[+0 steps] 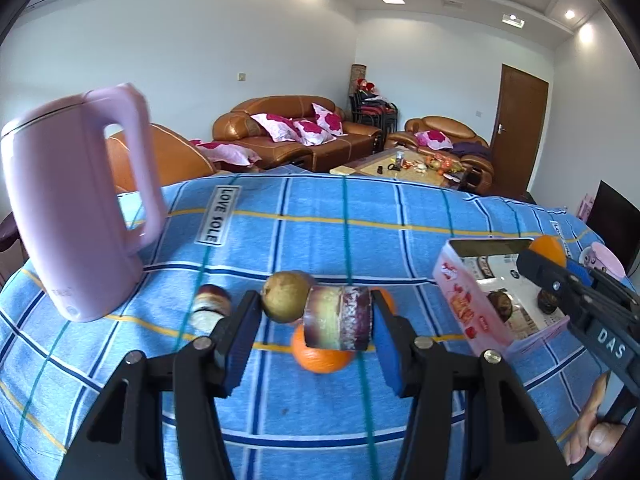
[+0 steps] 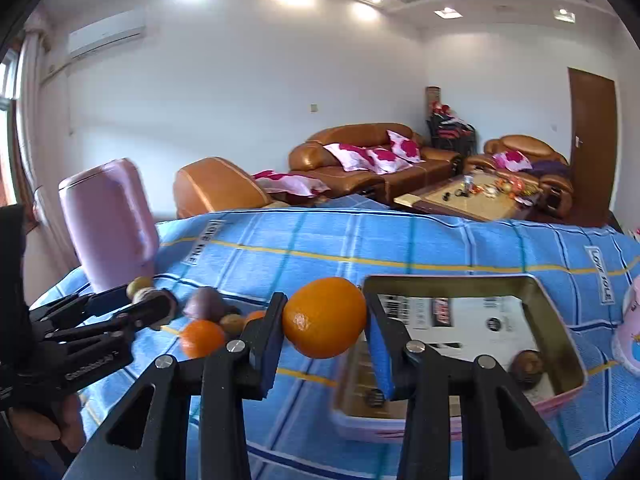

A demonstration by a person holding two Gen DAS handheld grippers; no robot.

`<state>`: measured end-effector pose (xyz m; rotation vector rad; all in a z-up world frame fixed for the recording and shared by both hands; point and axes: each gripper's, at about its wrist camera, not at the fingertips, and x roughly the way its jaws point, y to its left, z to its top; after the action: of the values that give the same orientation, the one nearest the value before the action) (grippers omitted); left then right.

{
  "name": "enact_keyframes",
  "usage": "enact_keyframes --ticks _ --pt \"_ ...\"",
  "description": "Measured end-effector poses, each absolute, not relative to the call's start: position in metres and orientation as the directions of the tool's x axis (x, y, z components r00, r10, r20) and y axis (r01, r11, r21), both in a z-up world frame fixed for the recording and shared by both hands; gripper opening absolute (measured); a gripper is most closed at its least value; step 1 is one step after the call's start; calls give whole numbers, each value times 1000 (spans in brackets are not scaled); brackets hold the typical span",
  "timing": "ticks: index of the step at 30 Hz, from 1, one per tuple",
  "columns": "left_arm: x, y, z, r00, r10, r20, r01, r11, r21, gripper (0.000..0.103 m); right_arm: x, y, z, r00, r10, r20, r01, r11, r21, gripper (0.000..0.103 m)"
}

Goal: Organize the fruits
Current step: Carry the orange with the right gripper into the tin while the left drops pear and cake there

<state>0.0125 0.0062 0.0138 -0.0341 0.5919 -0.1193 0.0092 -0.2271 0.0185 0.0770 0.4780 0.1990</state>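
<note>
My left gripper (image 1: 316, 304) is shut on a brownish-green pear (image 1: 286, 296) and a purple-and-green fruit piece (image 1: 338, 318), which sit side by side between its pads above the blue checked cloth (image 1: 304, 220). Below them on the cloth lie an orange (image 1: 322, 354) and a purple-and-white fruit (image 1: 210, 306). My right gripper (image 2: 325, 308) is shut on an orange (image 2: 324, 320), held just left of the open pink box (image 2: 560, 320). A dark round fruit (image 2: 528, 364) lies inside the box. The left gripper (image 2: 140, 300) shows at the left of the right wrist view.
A tall pink kettle (image 1: 76, 208) stands at the table's left end. A pink cup (image 2: 632, 328) sits right of the box. More fruit (image 2: 204, 302) lies between the grippers. A person's fingers (image 1: 596, 428) hold the right gripper's handle. Sofas and a coffee table stand beyond.
</note>
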Motion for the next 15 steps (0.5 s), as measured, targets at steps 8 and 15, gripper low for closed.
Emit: enact_keyframes --ticks 8,15 --pt "17 -34 15 818 -150 -556 153 987 -42 55 13 -267 19 885 129 -447 -96 991 96 41" --pt "22 -67 21 815 -189 -547 203 979 -35 55 16 -311 18 892 51 -449 -4 995 104 41"
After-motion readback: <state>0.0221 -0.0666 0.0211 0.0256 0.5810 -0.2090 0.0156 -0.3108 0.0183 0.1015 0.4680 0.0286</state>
